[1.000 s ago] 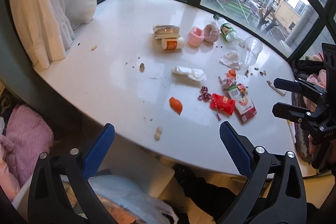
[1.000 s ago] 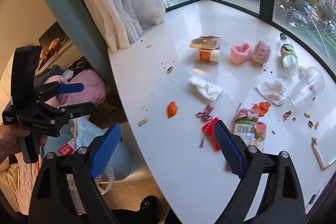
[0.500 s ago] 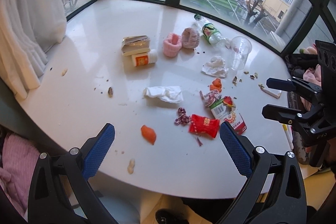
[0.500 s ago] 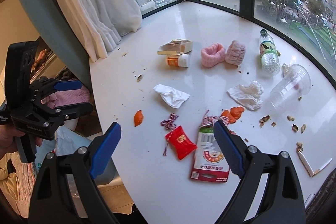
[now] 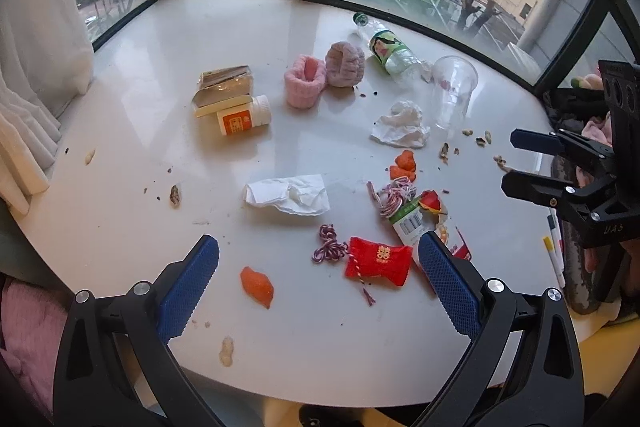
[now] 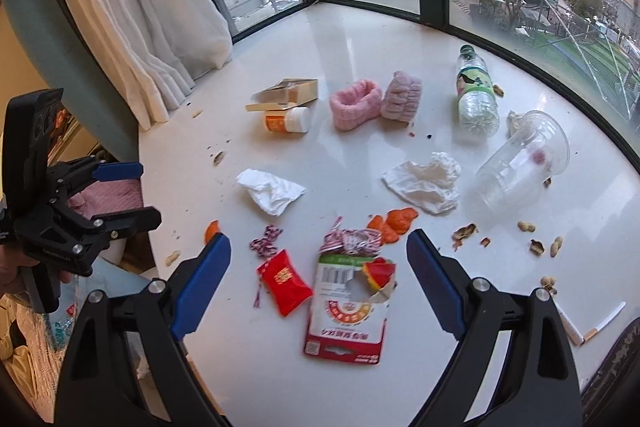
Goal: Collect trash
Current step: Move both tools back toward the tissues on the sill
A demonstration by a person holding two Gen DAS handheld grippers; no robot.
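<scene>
Two claws, both spread wide and holding nothing, hover over a littered white tabletop (image 5: 120, 211). Dead ahead of the right claw (image 6: 319, 261), framed between its blue pads, lies the torn red-and-white packet (image 6: 346, 311), long axis pointing straight away from the claw, its barcode end farther off. The red candy wrapper (image 6: 285, 282) sits just left of it, tilted. From the left claw (image 5: 319, 263) that same red wrapper (image 5: 378, 259) lies ahead and slightly right, long axis crosswise, with an orange peel (image 5: 257, 281) ahead near the middle. The right claw looks the nearer one to the packet; I'd judge a straight reach forward and down is the call, pads closing across its narrow width.

Containers now. The clear plastic cup (image 6: 522, 163) lies on its side far ahead and right of the right claw, a small pinkish bit inside, otherwise empty. The green-labelled bottle (image 6: 476, 93) lies flat beyond it; contents I can't tell. A small white pill bottle (image 6: 288, 121) lies far ahead left, capped, beside an open cardboard box (image 6: 286, 91). Low at the left edge of the right view, a plastic bag (image 6: 60, 323) shows past the tabletop rim, possibly the bin.
</scene>
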